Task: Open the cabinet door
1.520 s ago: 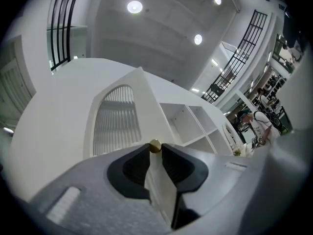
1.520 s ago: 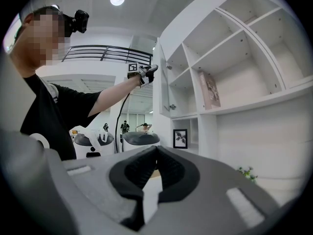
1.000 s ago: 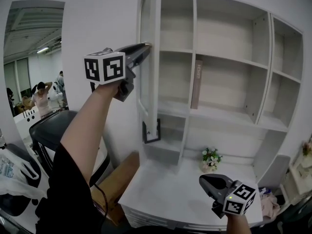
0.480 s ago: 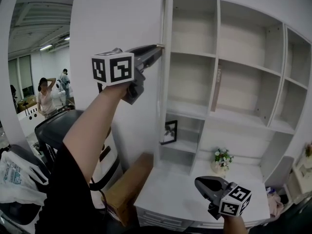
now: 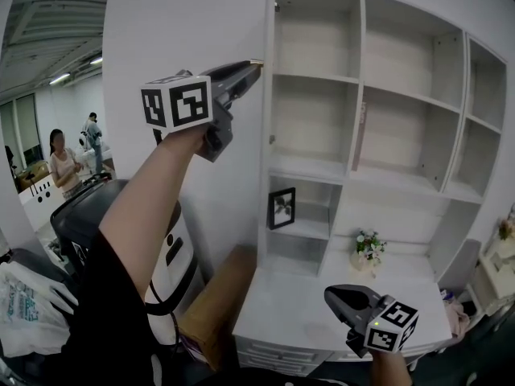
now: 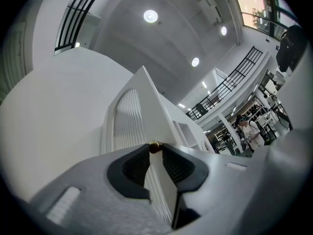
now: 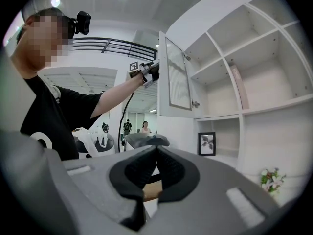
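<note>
The white cabinet door (image 5: 268,159) stands swung out from the shelf unit (image 5: 378,95) and shows edge-on in the head view. Its slatted panel (image 7: 177,77) shows in the right gripper view. My left gripper (image 5: 256,63) is raised at the door's free edge and shut on that edge, just below a small brass knob (image 6: 154,146) that sits at the fingertips. My right gripper (image 5: 344,298) hangs low over the white desk top (image 5: 306,296), far from the door. Its jaws are shut and hold nothing (image 7: 156,150).
The open shelves hold a framed picture (image 5: 282,207), a thin book (image 5: 359,135) and a small flower pot (image 5: 368,249). Left of the desk are a cardboard box (image 5: 221,288), a black chair (image 5: 88,207) and a plastic bag (image 5: 24,312). People (image 5: 60,163) stand far back left.
The door has swung further open with my left gripper on its edge, uncovering the framed picture on the lower shelf. My right gripper shifted slightly over the desk.
</note>
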Demonstrator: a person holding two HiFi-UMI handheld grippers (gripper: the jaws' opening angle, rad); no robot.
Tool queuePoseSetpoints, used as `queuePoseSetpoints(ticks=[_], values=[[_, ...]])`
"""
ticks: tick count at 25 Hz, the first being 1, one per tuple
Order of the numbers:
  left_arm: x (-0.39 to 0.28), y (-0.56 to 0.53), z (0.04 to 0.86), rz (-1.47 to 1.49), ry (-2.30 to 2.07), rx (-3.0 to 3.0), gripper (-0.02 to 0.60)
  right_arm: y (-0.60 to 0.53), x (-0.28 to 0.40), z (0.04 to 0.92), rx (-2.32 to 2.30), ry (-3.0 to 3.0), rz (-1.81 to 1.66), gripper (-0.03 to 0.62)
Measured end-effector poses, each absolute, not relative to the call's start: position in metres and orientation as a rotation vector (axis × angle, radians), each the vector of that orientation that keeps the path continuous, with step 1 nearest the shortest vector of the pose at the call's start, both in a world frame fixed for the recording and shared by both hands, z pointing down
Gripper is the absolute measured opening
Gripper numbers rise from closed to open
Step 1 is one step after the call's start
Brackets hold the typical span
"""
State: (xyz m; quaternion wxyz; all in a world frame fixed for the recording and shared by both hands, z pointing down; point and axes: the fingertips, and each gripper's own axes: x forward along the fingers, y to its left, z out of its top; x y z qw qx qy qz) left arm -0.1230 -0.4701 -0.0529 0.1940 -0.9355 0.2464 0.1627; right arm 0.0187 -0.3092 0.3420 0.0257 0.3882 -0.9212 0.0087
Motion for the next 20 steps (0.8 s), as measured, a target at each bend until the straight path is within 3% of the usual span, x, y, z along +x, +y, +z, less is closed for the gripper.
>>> queuePoseSetpoints(ticks=[14, 20], values=[[-0.176, -0.486, -0.053, 0.550, 0.710, -2.661, 0.081, -0.292, -0.012, 0.367, 1.317, -2.795, 0.115, 0.003], [-0.198, -0.496, -0.039, 0.525, 0.847, -2.650, 0.012, -0.288, -0.018, 0.374, 1.304, -2.774, 0.149, 0.002]])
